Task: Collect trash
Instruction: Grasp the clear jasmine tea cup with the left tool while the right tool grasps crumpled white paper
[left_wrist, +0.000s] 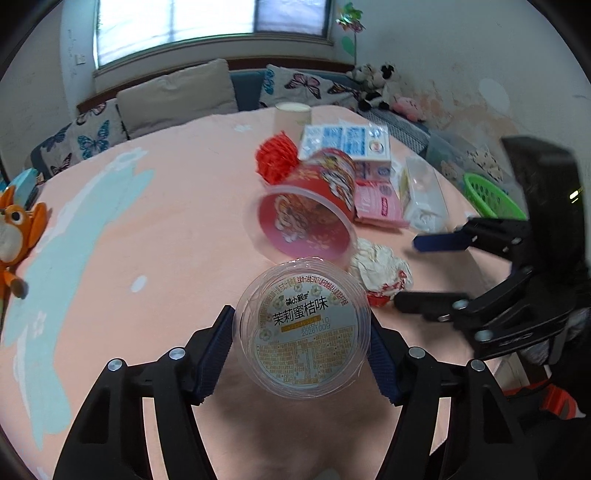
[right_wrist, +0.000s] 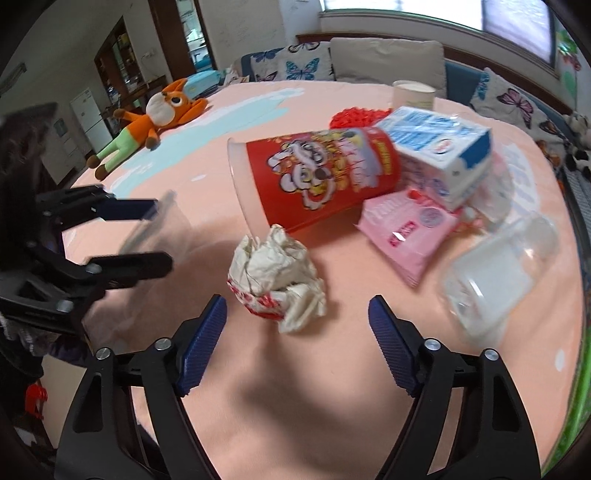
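Observation:
My left gripper (left_wrist: 302, 345) is shut on a clear plastic jelly cup (left_wrist: 303, 328) with a yellow-white printed lid, held above the pink tablecloth. It shows blurred in the right wrist view (right_wrist: 162, 229) between the left fingers. My right gripper (right_wrist: 297, 343) is open and empty, just short of a crumpled white-and-red paper wrapper (right_wrist: 277, 273), which also shows in the left wrist view (left_wrist: 380, 273). A red snack tub (right_wrist: 317, 177) lies on its side behind the wrapper. The right gripper appears in the left wrist view (left_wrist: 410, 269), open.
Behind the tub lie a blue-white carton (right_wrist: 439, 147), a pink packet (right_wrist: 406, 229), a clear plastic container (right_wrist: 498, 273), a red pom-pom (left_wrist: 275, 158) and a paper cup (left_wrist: 291, 118). An orange plush toy (right_wrist: 147, 122) lies far left. A green basket (left_wrist: 491, 195) stands off the table's right edge.

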